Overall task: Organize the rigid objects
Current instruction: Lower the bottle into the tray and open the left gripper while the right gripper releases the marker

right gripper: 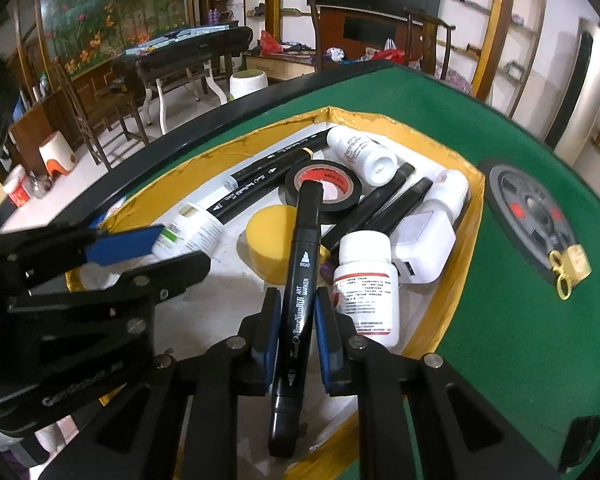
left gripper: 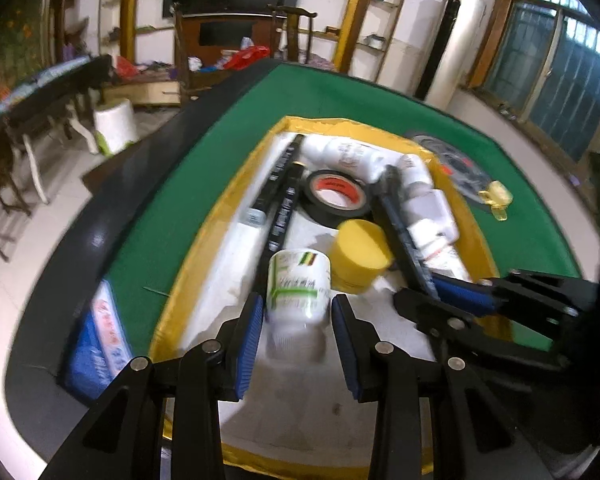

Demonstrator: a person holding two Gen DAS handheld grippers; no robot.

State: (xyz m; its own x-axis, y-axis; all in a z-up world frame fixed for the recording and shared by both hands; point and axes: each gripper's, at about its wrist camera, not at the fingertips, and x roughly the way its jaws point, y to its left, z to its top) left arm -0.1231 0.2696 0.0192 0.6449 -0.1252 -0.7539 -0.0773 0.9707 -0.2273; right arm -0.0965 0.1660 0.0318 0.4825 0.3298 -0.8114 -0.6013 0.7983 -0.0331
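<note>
Blue packet [left gripper: 96,344]: it lies on the green desk [left gripper: 236,120], at the far left, outside the tray.
Tray [left gripper: 188,280]: yellow rim, white floor – it stands on the desk and holds almost all the things.
Left gripper [left gripper: 298,320]: its blue pads stand on both sides of a white bottle with green label [left gripper: 299,288]; a narrow gap shows at each pad, so the jaws are spread and do not press it. The bottle lies on the tray floor.
Yellow cap [left gripper: 360,256]: just right of that bottle, in the tray.
Black tape roll [right gripper: 323,188]: flat in the middle of the tray, behind the yellow cap.
Right gripper [right gripper: 297,320]: pressed together on a black art marker [right gripper: 302,280] – the marker's far end lies over the tape roll.
White bottle with red label [right gripper: 366,280]: upright, just right of the marker.
White charger [right gripper: 422,248]: beside it, near the right wall of the tray.
Gold padlock [right gripper: 572,264]: on the desk, outside the tray, at the right.
</note>
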